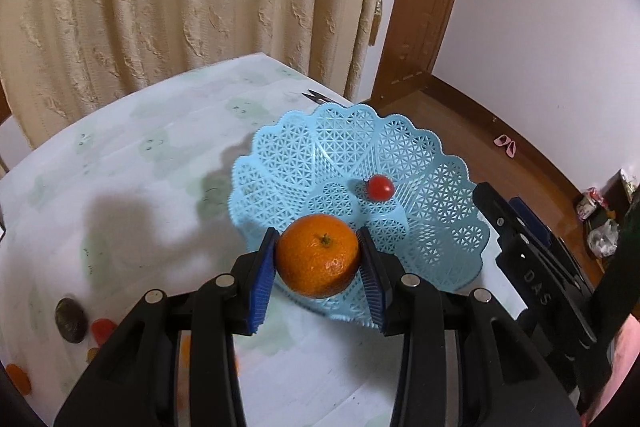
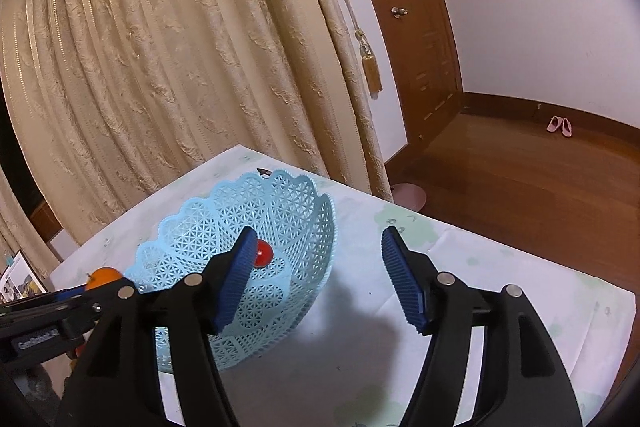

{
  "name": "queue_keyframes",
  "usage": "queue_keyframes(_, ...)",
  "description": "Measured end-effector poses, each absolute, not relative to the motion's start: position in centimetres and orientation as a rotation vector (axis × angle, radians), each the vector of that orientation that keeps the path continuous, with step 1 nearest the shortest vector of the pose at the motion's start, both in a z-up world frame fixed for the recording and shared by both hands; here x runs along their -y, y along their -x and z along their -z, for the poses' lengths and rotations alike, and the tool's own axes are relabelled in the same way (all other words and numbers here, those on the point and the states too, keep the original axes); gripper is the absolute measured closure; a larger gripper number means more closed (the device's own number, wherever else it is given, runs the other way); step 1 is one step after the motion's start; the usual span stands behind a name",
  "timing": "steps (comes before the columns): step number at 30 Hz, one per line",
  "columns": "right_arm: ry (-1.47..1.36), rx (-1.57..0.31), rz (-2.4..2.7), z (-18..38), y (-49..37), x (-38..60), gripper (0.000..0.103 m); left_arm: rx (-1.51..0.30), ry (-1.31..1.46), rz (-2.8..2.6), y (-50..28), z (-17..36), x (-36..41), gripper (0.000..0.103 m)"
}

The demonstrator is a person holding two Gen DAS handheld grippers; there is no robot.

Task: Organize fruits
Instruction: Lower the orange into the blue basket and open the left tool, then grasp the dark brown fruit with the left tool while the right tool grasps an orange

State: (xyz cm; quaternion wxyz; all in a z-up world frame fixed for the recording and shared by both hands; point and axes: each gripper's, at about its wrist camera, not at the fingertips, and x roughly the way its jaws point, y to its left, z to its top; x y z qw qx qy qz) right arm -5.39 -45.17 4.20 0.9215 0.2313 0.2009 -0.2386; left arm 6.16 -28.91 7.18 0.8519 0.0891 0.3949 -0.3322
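Basket: one tomato; left gripper clamps one orange.

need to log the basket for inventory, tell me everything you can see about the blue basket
The blue basket is a light blue, plastic-looking bowl with lattice openwork walls and a scalloped rim. It sits upright on the table's pale printed cloth, near the table's far edge by the curtain. A cherry tomato lies inside on its floor. The left tongs hold an orange over its near rim. The right tongs hang open beside it.
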Motion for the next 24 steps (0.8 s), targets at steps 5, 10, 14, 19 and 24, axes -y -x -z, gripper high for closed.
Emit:
queue_keyframes(5, -0.473, -0.407, 0.493, -4.3, 5.4, 45.1, 0.033, -0.795, -0.162, 0.673, -6.5, -8.0, 27.6, 0.029)
queue_keyframes(10, -0.459, -0.407, 0.482, -4.2, 5.2, 44.8, 0.033, -0.761, -0.141, 0.609, -7.3, -9.2, 24.6, 0.017)
queue_keyframes(14, -0.445, -0.410, 0.474, -4.3, 5.2, 44.4, 0.033, -0.769, -0.116, 0.552, -8.3, -9.4, 21.5, 0.017)
queue_keyframes(19, -0.425, -0.413, 0.470, -4.3, 5.0, 44.0, 0.033, -0.783, -0.037, 0.488, -9.4, -9.2, 16.2, 0.017)
queue_keyframes(24, -0.410, -0.413, 0.472, -4.4, 4.9, 43.7, 0.033, -0.783, -0.029, 0.376, -10.0, -8.7, 12.1, 0.017)
